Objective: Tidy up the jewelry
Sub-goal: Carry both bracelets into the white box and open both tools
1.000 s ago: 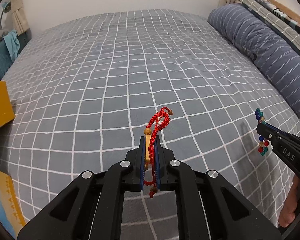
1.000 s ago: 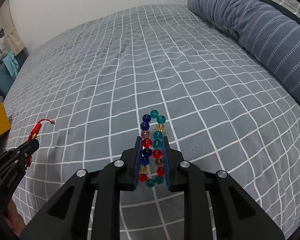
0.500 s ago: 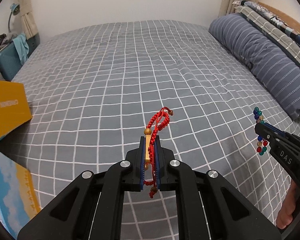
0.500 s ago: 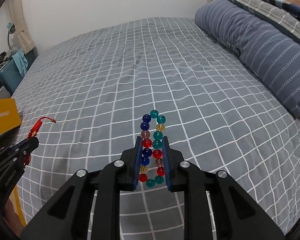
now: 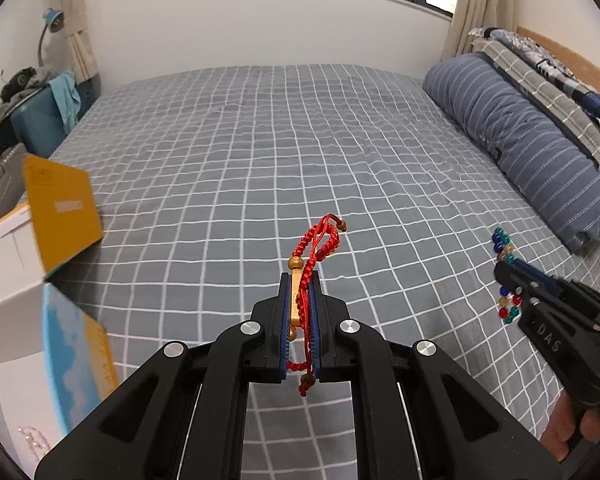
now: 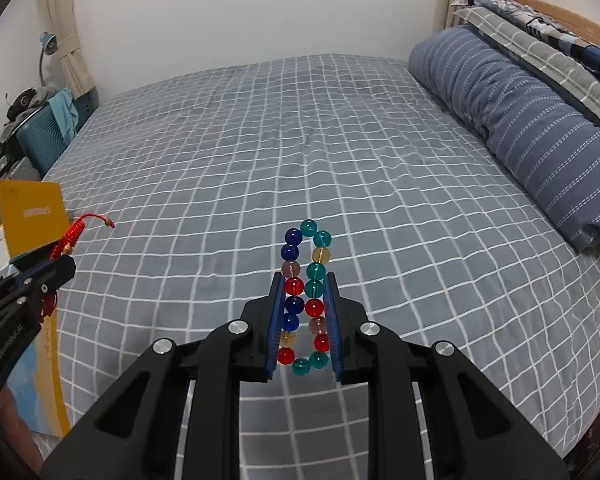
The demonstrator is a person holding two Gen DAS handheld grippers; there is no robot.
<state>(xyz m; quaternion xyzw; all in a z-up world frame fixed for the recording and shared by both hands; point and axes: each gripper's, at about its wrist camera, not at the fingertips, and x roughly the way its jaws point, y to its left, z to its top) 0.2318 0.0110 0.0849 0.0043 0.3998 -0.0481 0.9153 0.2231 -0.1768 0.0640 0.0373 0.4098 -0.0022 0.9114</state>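
Observation:
My left gripper is shut on a red braided cord bracelet with a gold bar and brown beads, held above the grey checked bed. My right gripper is shut on a bracelet of coloured glass beads, also held above the bed. The right gripper and its beads show at the right of the left wrist view. The left gripper and the red bracelet show at the left of the right wrist view.
An open box with a yellow lid and white walls stands at the bed's left edge, also in the right wrist view. A blue striped pillow lies along the right side. A teal suitcase stands beyond the bed's left edge.
Both grippers have risen and tilted up with their bracelets still held; the wall and window have come into view, and the yellow box now shows more fully at the left.

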